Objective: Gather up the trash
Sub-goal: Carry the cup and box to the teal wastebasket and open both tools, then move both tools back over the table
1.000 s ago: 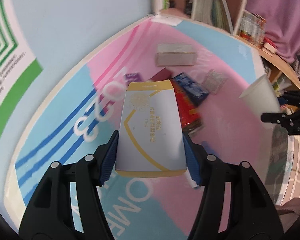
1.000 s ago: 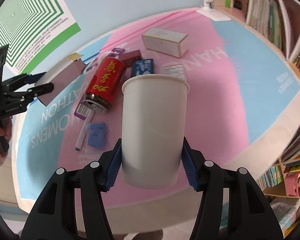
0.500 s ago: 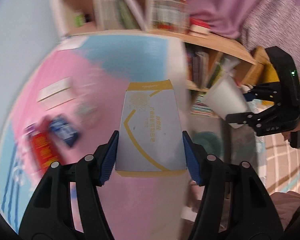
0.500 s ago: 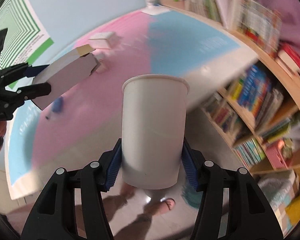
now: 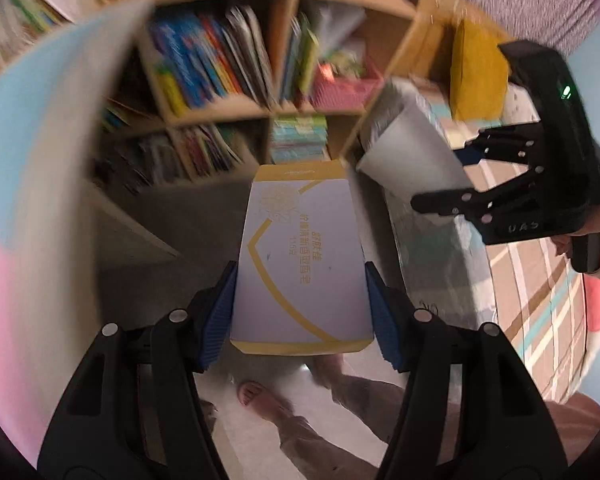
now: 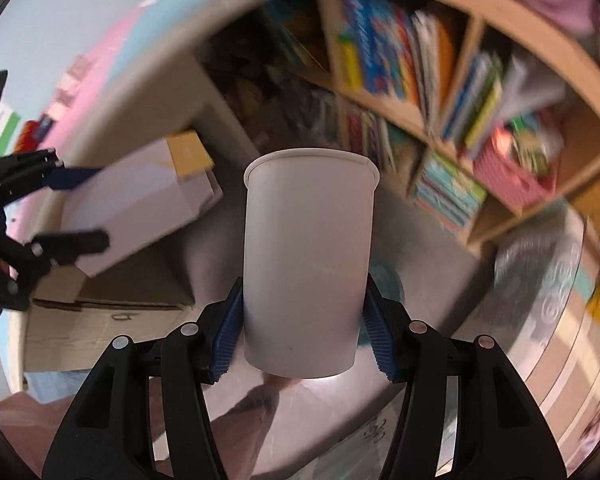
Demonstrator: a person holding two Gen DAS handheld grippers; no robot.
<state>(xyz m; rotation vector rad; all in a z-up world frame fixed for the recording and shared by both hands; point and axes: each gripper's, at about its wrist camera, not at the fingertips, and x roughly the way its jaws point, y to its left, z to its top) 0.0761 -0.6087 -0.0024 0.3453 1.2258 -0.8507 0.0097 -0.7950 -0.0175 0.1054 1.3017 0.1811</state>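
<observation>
My left gripper point(image 5: 300, 316) is shut on a white and yellow carton box point(image 5: 300, 256), held out over the floor. My right gripper point(image 6: 306, 340) is shut on a white paper cup point(image 6: 308, 264), mouth pointing away. In the left wrist view the cup point(image 5: 408, 156) and the right gripper point(image 5: 476, 184) are at the upper right. In the right wrist view the box point(image 6: 140, 204) and the left gripper point(image 6: 56, 208) are at the left. A few trash items point(image 6: 36, 136) lie on the pink and blue table at far left, blurred.
A wooden bookshelf point(image 5: 228, 80) full of books stands ahead, also in the right wrist view point(image 6: 440, 120). A cardboard box point(image 6: 100, 312) sits on the floor under the table edge. The person's feet point(image 5: 260, 396) are below. A patterned bed cover point(image 5: 540, 320) lies right.
Both grippers have swung away from the table top toward the bookshelf and floor, still holding the box and the cup. The table has slid to the left edge of both views.
</observation>
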